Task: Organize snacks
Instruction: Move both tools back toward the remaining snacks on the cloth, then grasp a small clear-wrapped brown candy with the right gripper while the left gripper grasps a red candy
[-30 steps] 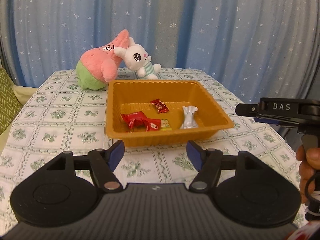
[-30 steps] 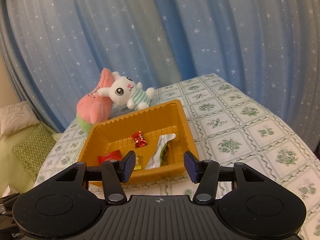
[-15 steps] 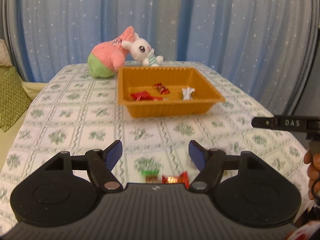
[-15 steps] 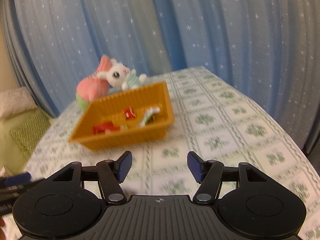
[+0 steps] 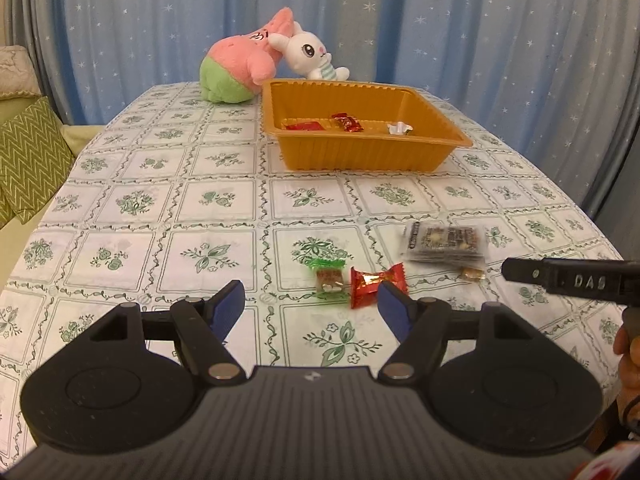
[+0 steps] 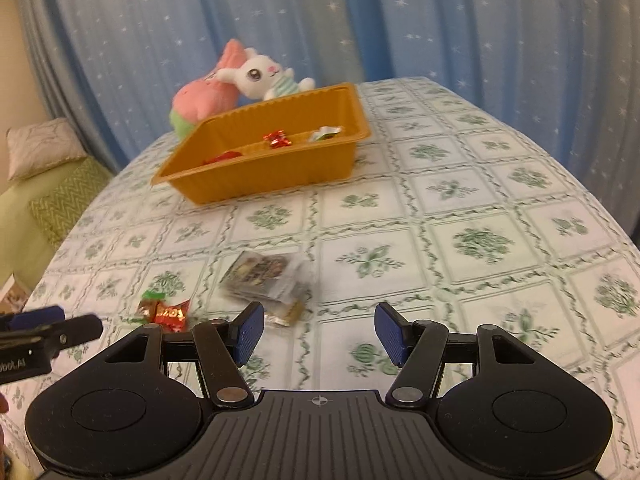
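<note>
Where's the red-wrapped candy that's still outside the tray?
Left wrist view: red candy lies on the tablecloth, beside the green-wrapped candy, just ahead of the open left gripper.

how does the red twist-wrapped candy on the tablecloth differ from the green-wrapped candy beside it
The red twist-wrapped candy is shiny red foil with fanned ends; the green-wrapped candy has green ends and a see-through middle showing a brown sweet. In the left wrist view the red one lies nearer the clear snack packet, the green one on its far side. Both lie side by side on the tablecloth, outside the orange tray, untouched by either gripper.
</note>
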The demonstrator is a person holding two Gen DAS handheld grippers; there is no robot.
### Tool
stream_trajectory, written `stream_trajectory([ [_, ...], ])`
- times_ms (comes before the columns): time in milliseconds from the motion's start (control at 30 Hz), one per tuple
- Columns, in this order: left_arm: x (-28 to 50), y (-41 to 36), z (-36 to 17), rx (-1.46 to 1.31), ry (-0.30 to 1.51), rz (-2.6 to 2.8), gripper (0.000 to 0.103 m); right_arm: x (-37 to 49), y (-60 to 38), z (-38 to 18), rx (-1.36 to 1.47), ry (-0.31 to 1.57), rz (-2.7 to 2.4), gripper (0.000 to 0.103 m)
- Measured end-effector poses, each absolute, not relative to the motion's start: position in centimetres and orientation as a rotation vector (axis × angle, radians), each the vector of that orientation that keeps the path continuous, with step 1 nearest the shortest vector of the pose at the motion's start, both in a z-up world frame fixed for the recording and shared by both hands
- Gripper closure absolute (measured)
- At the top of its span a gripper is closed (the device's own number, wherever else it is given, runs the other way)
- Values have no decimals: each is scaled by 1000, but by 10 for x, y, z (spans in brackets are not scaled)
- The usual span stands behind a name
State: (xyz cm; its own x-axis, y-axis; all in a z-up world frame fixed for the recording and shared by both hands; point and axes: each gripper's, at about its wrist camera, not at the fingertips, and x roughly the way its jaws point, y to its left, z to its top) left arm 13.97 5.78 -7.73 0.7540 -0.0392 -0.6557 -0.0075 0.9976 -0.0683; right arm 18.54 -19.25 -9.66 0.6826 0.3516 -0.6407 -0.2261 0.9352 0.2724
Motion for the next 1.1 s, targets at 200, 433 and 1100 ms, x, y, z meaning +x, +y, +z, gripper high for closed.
stream_trajectory([
  [200,145,60,-84,-97,731,-23,33,190,-174,-110,131,770,355,42],
  [433,149,63,-88,-120,740,-19,33,197,-154,-120,89,766,372,47],
  [1100,152,49,-95,-107,745,-84,33,197,-139,-128,-45,719,317,81],
])
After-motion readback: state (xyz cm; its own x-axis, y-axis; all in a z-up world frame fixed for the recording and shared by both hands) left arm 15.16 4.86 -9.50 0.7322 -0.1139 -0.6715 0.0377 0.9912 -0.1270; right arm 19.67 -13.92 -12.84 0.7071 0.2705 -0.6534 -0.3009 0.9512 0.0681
